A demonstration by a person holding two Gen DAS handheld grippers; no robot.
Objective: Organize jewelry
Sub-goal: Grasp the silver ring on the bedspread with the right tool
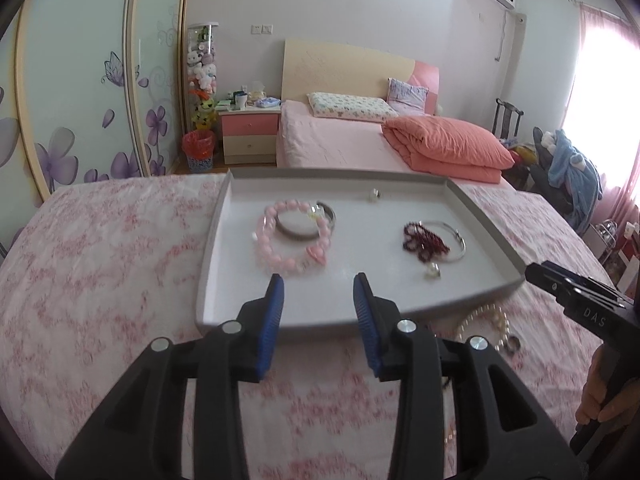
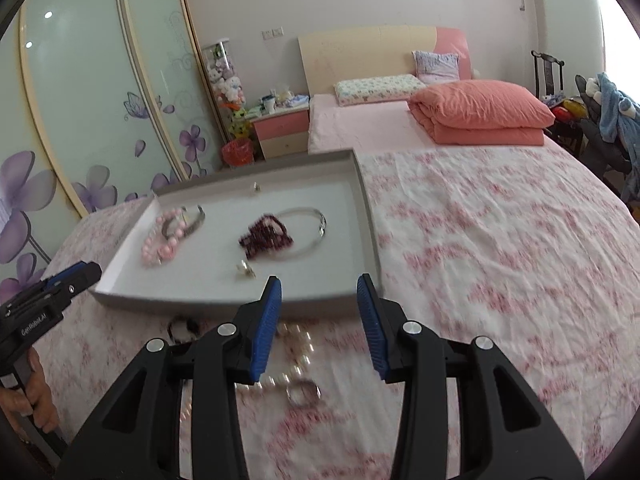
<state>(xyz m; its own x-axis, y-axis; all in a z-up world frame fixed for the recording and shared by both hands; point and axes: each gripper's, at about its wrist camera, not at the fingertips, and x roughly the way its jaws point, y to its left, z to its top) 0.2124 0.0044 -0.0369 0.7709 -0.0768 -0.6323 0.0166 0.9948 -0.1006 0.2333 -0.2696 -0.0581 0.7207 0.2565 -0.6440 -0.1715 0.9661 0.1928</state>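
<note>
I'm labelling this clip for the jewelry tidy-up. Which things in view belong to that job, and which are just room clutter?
Part of the job:
- grey tray
- pink bead bracelet
- dark red bead strand
- silver bangle
- pearl necklace on the bedspread
- ring on the bedspread
- left tool and right tool, both open

Just lying about:
- folded orange quilt
- nightstand
- red bin

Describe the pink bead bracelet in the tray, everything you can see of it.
The pink bracelet is a ring of round, pale pink, glossy beads with one darker pink heart-shaped piece. It lies flat in the left part of the grey tray, overlapping a dark metal bangle that partly sits inside its loop. Nothing grips it; both sets of fingers are apart from it.
</note>
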